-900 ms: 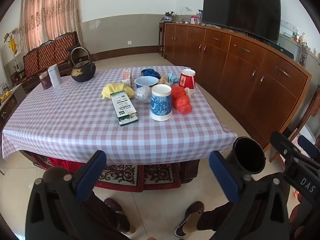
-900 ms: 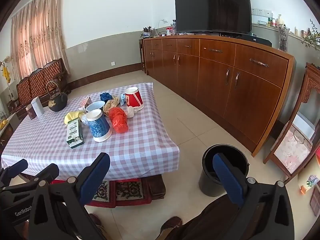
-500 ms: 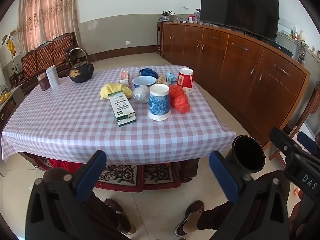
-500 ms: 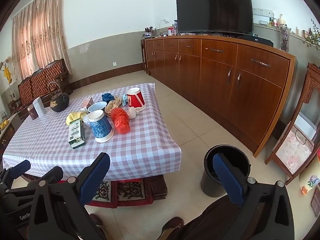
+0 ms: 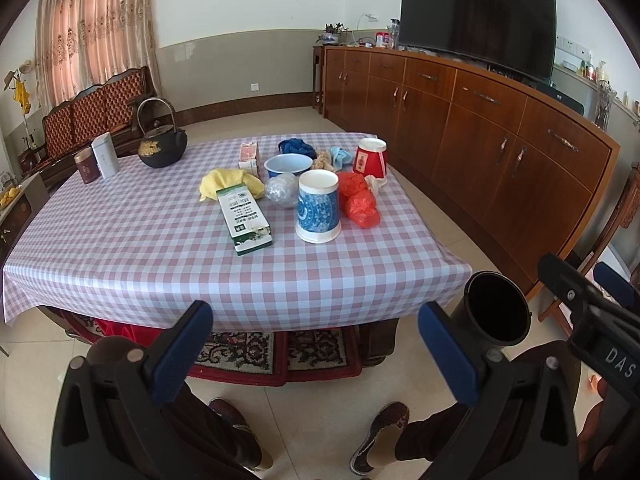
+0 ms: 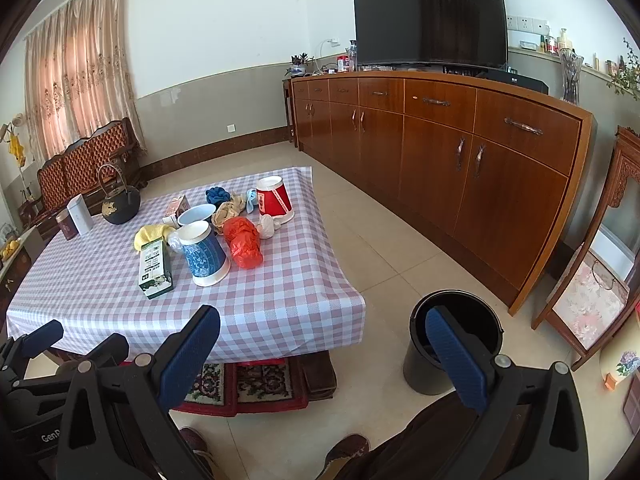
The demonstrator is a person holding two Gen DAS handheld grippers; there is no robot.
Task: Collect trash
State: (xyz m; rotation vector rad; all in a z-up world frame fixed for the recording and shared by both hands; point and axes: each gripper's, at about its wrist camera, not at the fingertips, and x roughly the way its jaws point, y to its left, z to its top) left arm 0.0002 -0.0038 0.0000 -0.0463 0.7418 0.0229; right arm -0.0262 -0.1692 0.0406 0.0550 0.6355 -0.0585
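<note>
Evidently nothing is collected: the crumpled orange plastic bag (image 5: 360, 202) and green-and-white carton (image 5: 244, 216) lie mid-frame on the checked tablecloth (image 5: 120, 248). Left gripper (image 5: 316, 344) and right gripper (image 6: 324, 348) stand wide and empty; the black bin (image 6: 452, 344) at lower right appears unfilled.

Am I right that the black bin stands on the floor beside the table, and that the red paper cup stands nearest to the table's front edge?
Not quite. The black bin does stand on the floor beside the table, but the blue patterned cup is the cup nearest the front edge; the red paper cup stands far behind it, as the right wrist view shows.
</note>
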